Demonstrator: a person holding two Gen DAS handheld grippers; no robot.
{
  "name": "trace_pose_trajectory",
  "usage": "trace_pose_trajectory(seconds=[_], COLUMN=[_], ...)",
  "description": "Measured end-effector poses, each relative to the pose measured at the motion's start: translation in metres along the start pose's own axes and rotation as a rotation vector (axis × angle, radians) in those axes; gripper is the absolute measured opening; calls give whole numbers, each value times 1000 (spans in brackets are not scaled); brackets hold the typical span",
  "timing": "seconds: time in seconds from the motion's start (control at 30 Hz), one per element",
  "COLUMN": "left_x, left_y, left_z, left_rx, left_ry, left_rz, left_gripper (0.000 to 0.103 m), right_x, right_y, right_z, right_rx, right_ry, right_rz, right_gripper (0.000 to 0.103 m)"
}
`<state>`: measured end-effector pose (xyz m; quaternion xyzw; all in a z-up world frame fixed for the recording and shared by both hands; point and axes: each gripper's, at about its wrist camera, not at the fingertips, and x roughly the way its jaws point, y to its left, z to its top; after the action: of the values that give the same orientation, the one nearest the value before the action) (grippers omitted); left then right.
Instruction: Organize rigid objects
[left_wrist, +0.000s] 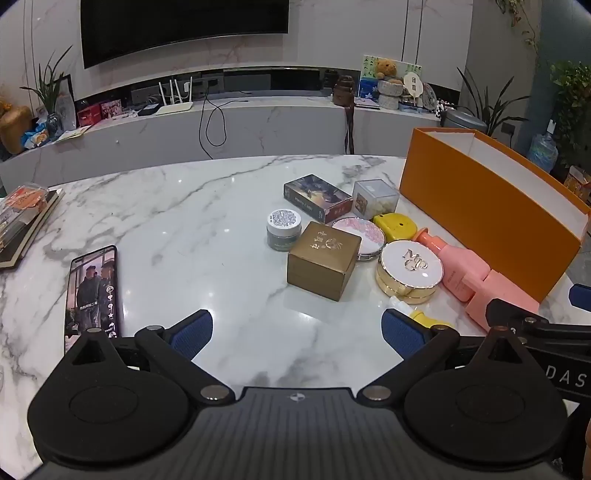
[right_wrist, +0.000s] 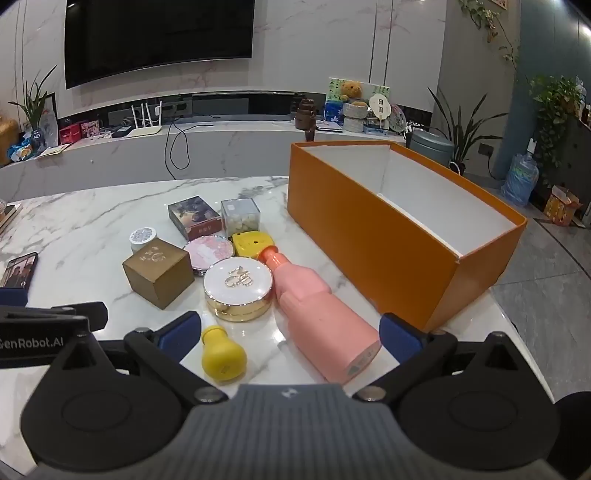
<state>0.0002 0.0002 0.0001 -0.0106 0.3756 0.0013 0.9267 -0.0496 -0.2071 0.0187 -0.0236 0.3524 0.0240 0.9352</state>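
Clutter sits mid-table on the marble top (right_wrist: 92, 221), just left of the orange box (right_wrist: 369, 236), nothing held yet. Right gripper (right_wrist: 291, 336) hangs low w/ jaws spread wide, the pink bottle (right_wrist: 317, 314) lying on its side btwn the blue pads and a small yellow bottle (right_wrist: 221, 354) beside it nearer the left pad. Left gripper (left_wrist: 297, 332) also wide apart, over bare marble, nothing btwn its pads. Pink bottle looks like hard plastic, prob light-ish, smooth and round so it could roll or slip; best taken across the fat lower body, not the narrow neck. Gold cube box (right_wrist: 159, 271) is stiff card w/ flat sides, easy pinch. Round white-and-gold compact (right_wrist: 238, 290) is flat, glossy, prob hinged and a bit fragile; grab by the rim. Also a pink floral compact (right_wrist: 208, 253), yellow case (right_wrist: 253, 242), clear cube (right_wrist: 240, 216) w/ pale bits inside, printed carton (right_wrist: 194, 216), small jar (right_wrist: 142, 236). Orange box is open-topped, white inside; what shows of the interior is bare, floor mostly hidden. Phone (left_wrist: 92, 291) lies at the left, apart from the pile.
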Motion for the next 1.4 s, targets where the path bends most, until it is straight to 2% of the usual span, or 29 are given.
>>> trace_pose_trajectory(seconds=[1.4], left_x=[7], left_y=[-1], left_z=[-2], left_rx=[15], left_ry=[2], left_rz=[11], left_gripper=[103], right_x=[3], right_y=[1], right_z=[-1], right_rx=[-12], right_ry=[25], right_rz=[-12], right_gripper=[101])
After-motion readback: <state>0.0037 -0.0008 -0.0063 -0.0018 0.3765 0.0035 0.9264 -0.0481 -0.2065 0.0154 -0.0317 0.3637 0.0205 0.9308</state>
